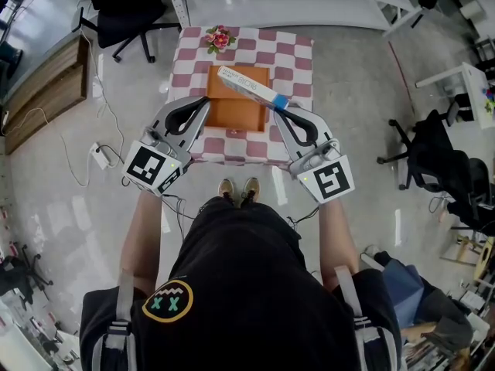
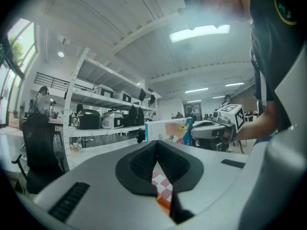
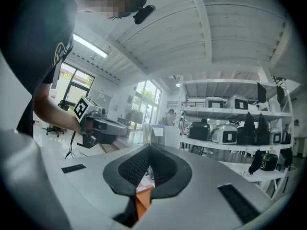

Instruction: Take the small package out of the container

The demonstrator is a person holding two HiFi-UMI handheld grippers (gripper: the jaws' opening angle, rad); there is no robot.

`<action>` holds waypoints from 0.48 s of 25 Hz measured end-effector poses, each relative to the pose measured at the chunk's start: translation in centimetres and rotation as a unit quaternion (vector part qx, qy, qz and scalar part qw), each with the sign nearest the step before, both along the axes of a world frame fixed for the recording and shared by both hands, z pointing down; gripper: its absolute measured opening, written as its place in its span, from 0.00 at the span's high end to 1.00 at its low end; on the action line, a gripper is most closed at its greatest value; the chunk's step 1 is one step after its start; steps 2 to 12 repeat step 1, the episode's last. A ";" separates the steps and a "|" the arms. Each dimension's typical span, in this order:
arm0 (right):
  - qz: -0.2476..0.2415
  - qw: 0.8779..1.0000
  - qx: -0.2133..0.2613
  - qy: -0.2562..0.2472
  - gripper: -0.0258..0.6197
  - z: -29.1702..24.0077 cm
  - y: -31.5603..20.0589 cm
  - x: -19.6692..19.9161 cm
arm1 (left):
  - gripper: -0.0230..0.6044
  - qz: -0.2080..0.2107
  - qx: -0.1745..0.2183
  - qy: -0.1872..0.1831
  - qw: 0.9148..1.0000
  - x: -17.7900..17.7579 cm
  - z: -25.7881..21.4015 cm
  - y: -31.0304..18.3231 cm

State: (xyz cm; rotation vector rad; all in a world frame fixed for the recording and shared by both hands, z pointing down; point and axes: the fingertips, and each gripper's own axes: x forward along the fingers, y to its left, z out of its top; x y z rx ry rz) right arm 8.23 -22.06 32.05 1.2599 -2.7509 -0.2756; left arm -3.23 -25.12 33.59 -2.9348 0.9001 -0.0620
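Observation:
An orange container (image 1: 229, 114) sits on the table with the checkered cloth (image 1: 298, 59). A long white and blue package (image 1: 249, 86) hangs slanted above the container's far right corner. My right gripper (image 1: 278, 109) is shut on the package's near, blue end. In the right gripper view the package (image 3: 158, 134) stands just past the gripper's tips (image 3: 149, 151). My left gripper (image 1: 206, 103) is shut and empty at the container's left edge. In the left gripper view its pads (image 2: 156, 143) meet, and the package (image 2: 168, 131) shows beyond them.
A bunch of pink flowers (image 1: 220, 39) lies at the table's far edge. A black office chair (image 1: 124, 14) stands at the back left, another chair (image 1: 433, 161) at the right. A cable and plug (image 1: 99, 154) lie on the floor to the left.

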 end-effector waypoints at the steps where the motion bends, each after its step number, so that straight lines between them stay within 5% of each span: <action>1: 0.000 1.000 0.000 0.002 0.93 0.0 -0.1 0.0 | 0.94 -0.001 0.001 0.000 1.000 0.0 -0.1 -0.1; 12: 0.000 1.000 0.000 0.002 0.93 0.0 -0.1 0.0 | 0.94 -0.001 0.001 0.000 1.000 0.0 -0.1 -0.1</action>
